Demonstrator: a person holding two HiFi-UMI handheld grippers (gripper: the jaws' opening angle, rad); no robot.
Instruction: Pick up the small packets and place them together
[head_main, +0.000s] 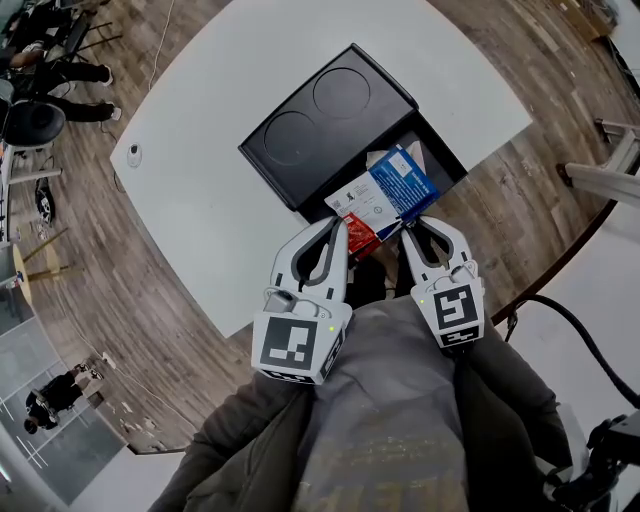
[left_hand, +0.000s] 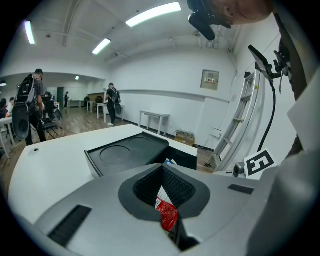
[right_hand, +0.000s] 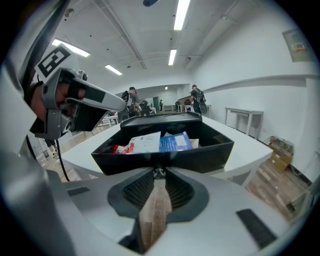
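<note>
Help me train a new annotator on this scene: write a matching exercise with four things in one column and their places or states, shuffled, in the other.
Things:
1. left gripper
2. right gripper
3. blue packet
4. black lid

Places or states:
A. lies in the black box
B. jaws apart, nothing between them
C. rests on the white table beside the box
D. shut on a red packet

Pairs: 1-D, 2-B, 3-A, 4-C

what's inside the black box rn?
A white packet and a blue packet lie in the black box; a red packet at its near edge is pinched by the left gripper. Anything beneath them is covered.
</note>
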